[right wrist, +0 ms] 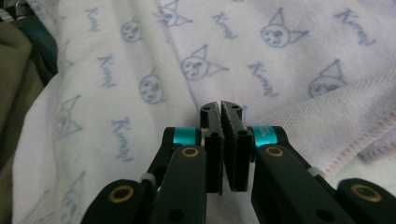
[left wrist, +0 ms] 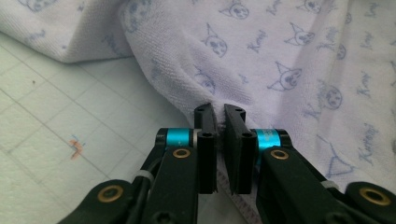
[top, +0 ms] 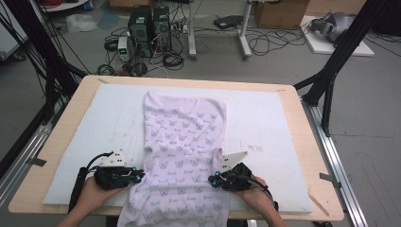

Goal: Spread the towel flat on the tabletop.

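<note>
White matting covers the table (top: 293, 118), where a lilac printed towel (top: 184, 142) lies lengthwise, near end overhanging. Left claw (top: 140, 175) and right claw (top: 212, 179) each pinch a side edge, likely to fold it evenly.

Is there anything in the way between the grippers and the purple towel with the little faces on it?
No, nothing visible is in the way. The left gripper is already pinching the towel at its left edge, and the right gripper is pinching it at its right edge. Both have their jaws closed on the cloth.
</note>
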`<state>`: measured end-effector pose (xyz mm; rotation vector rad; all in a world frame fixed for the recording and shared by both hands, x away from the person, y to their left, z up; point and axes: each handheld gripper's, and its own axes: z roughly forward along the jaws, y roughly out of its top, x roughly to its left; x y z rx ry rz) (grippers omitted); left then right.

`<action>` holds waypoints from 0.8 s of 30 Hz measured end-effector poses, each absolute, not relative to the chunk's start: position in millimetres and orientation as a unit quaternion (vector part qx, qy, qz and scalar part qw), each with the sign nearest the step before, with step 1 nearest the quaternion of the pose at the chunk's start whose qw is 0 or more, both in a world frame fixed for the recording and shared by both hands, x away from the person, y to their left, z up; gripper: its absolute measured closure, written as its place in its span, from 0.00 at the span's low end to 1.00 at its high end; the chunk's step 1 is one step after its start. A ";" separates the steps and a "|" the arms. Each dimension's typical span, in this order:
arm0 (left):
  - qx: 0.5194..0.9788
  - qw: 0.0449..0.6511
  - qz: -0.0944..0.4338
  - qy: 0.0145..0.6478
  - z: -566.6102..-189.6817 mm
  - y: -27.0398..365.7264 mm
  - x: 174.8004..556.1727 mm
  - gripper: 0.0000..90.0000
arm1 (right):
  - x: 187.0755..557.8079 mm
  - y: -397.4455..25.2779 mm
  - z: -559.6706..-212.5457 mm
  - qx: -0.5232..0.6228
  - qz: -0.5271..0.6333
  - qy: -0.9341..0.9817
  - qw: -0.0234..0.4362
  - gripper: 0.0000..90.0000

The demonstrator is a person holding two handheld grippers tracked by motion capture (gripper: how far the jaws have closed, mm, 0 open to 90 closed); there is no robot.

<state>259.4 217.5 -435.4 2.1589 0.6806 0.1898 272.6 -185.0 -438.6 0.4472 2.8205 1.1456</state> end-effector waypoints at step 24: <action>0.861 0.415 0.071 0.286 -438.4 222.3 270.5 0.73 | 286.4 -174.5 -433.7 0.162 0.374 0.911 0.065 0.76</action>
